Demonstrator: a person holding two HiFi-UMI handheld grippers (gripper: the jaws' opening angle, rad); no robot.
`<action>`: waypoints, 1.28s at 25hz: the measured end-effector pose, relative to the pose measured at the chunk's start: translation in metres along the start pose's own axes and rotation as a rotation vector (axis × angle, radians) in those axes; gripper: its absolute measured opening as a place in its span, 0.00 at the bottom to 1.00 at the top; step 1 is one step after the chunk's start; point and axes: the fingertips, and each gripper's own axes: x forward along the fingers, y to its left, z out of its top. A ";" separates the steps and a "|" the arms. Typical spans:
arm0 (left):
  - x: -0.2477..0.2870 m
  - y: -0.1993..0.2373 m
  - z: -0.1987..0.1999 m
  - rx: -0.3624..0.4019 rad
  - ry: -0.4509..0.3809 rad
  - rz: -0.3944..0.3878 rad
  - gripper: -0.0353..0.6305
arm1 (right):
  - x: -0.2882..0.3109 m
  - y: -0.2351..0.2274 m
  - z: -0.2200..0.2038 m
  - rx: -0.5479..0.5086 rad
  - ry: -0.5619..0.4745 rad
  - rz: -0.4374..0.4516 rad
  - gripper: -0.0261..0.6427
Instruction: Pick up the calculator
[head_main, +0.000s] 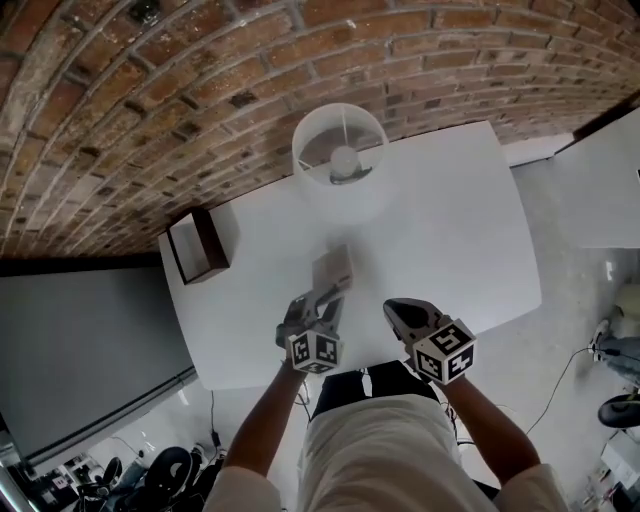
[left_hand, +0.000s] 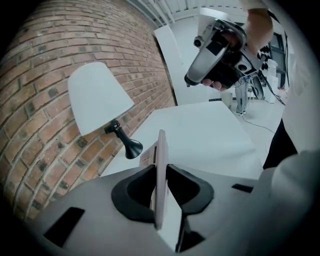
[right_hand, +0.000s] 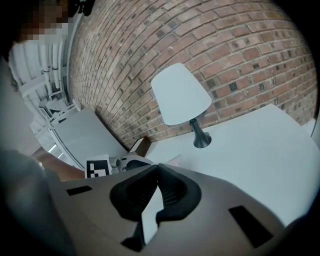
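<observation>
Observer: Calculator (head_main: 333, 268), where is it?

Recorder: In the left gripper (head_main: 325, 297). It is held over the near half of the table (head_main: 450, 220), between the near edge and the lamp (head_main: 340, 150). It looks clear of the tabletop.

Observer: Grip?

Recorder: Left gripper view: the jaws are partly closed, with both pads pressed on the calculator's flat faces. The calculator is edge-on to that camera and upright, and its far end sticks out past the fingertips. Head view: it is tilted, one broad face turned up toward the camera.

Observer: Right gripper (head_main: 398, 308)?

Recorder: Just beside the left gripper, on its right, also over the table's near edge. Right gripper view: the jaw tips meet and nothing is between them. It is apart from the calculator, no contact. The left gripper view shows it raised, up and to the right, above the table.

Observer: Pointing?

Recorder: Both point away from the person, toward the lamp and the brick wall (head_main: 150, 100), and slope downward.

Observer: Rest of the table?

Recorder: The lamp has a white shade and a dark stem and foot. It stands near the far edge, close to the wall. A box (head_main: 200, 245), white and dark brown, sits at the table's left end, well apart from the calculator. I can't tell what is in it.
</observation>
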 end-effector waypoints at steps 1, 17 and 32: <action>-0.006 0.003 0.002 -0.021 -0.006 0.008 0.19 | -0.001 0.003 0.002 -0.007 0.000 0.003 0.06; -0.154 0.046 0.021 -0.277 -0.176 0.203 0.19 | -0.019 0.097 0.021 -0.158 -0.029 0.021 0.06; -0.278 0.053 0.022 -0.362 -0.330 0.317 0.19 | -0.068 0.176 0.031 -0.277 -0.168 -0.105 0.06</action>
